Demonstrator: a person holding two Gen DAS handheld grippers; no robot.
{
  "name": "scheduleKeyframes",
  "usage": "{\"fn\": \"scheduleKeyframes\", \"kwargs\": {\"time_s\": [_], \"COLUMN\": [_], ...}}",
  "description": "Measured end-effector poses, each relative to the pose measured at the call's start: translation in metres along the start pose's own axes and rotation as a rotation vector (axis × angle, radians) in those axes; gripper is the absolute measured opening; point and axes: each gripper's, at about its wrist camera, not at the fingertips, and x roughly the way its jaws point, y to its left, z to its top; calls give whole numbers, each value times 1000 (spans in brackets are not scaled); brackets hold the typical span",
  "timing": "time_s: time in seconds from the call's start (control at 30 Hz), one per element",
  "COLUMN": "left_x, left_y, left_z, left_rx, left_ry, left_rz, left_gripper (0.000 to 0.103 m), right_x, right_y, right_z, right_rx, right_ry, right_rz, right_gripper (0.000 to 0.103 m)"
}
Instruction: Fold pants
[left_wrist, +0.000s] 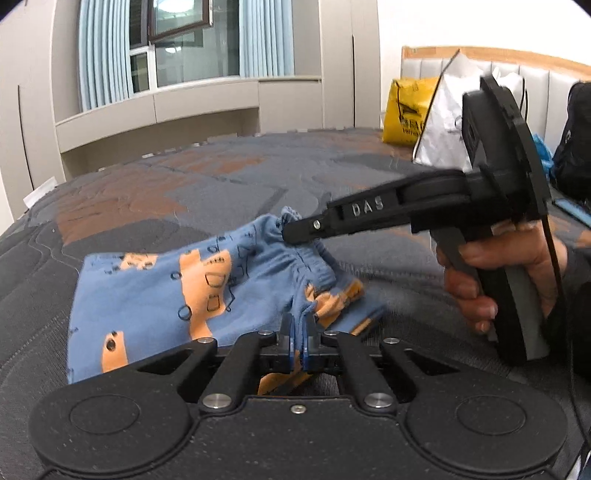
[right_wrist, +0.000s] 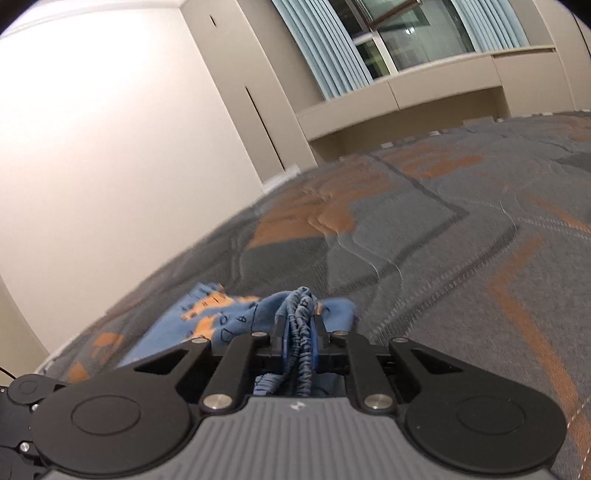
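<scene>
Left wrist view sat low behind its own fingers (left_wrist: 297, 332), close over the bed (left_wrist: 221, 177), facing across it toward the window (left_wrist: 184, 44) and headboard (left_wrist: 535, 77). Right wrist view rode equally low and tilted, aimed toward a bare wall (right_wrist: 110, 147). Both shared the pants (right_wrist: 229, 314), the bed and the window.
</scene>
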Motion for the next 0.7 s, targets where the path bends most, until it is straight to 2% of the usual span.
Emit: {"fn": "scheduleKeyframes", "kwargs": {"time_s": [0.1,0.17,0.2,0.27,0.3,0.37,0.47,0.57,0.7], "left_x": [-3,-9,-13,-24,-30,-40,-48,-44,-36], "left_y": [4,9,13,24,30,43,67,88,109], "left_z": [-2,0,1,2,2,2,-1,-2,-12], "left_rx": [-31,-61,-76,-125,-156,-209,-284,-343,-395], "left_ry": [-3,-16,-23,-45,-60,-92,-124,-93,-23], "left_rz": [-18,-20,-16,6,24,72,191,284,334], "left_gripper": [15,33,37,59,65,86,102,102,102], "right_x": [1,-3,-6,-11,-13,-16,-19,-17,-10], "right_y": [-4,-6,-7,-7,-6,-2,10,23,35], "right_z": [-2,-3,-3,-4,-5,-7,-13,-17,-24], "right_rx": [16,27,29,28,21,5,-37,-52,-28], "right_ry": [4,-16,-29,-52,-63,-76,-89,-85,-50], "right_rz": [-22,-32,-38,-59,-77,-101,-157,-224,-237], "right_gripper": [37,62,67,88,92,100,103,103,103]}}
